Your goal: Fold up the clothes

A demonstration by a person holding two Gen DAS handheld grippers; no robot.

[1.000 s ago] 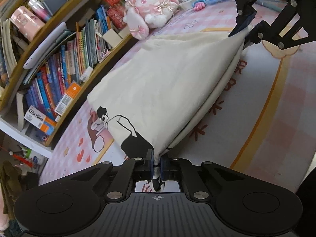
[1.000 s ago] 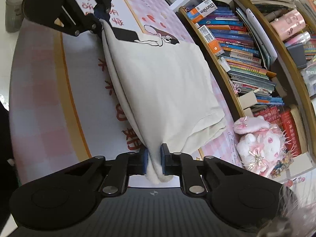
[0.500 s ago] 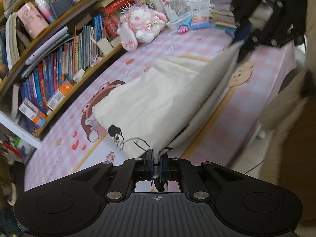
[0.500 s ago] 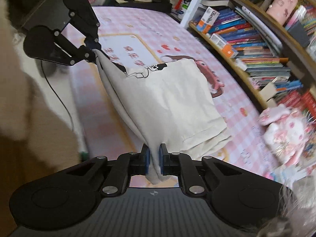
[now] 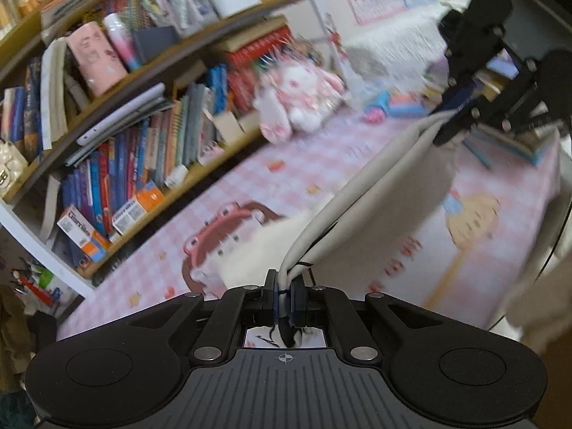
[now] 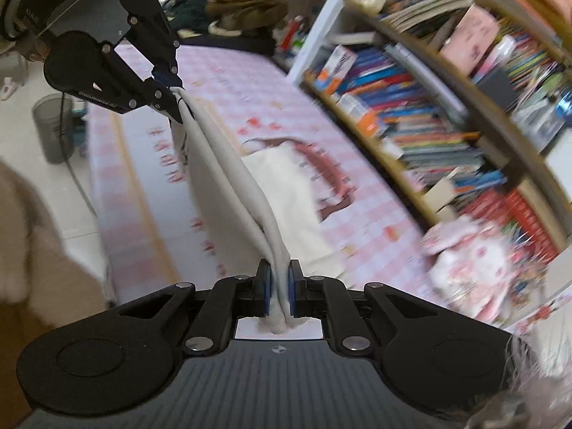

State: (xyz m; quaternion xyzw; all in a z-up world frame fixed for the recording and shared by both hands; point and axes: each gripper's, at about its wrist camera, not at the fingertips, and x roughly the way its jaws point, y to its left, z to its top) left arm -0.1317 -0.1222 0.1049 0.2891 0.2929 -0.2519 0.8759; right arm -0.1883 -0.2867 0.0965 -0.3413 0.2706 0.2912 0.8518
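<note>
A cream T-shirt (image 5: 371,193) with a black cartoon print is held up between both grippers, its edge stretched taut and its lower part hanging down to the pink checked tablecloth (image 5: 321,157). My left gripper (image 5: 284,296) is shut on one end of the edge. My right gripper (image 6: 279,286) is shut on the other end of the T-shirt (image 6: 228,164). Each gripper shows in the other's view, the right one (image 5: 454,121) at upper right and the left one (image 6: 171,107) at upper left. Both views are blurred.
A curved bookshelf (image 5: 118,136) packed with books runs along the table's far side. A pink plush rabbit (image 5: 300,96) sits at the shelf's foot, also in the right wrist view (image 6: 464,261). Books and toys (image 5: 507,143) lie at the table's end. A grey bin (image 6: 53,125) stands on the floor.
Both grippers have lifted the shirt higher off the table, so it now hangs edge-on instead of lying spread. The views have swung up toward the shelf.
</note>
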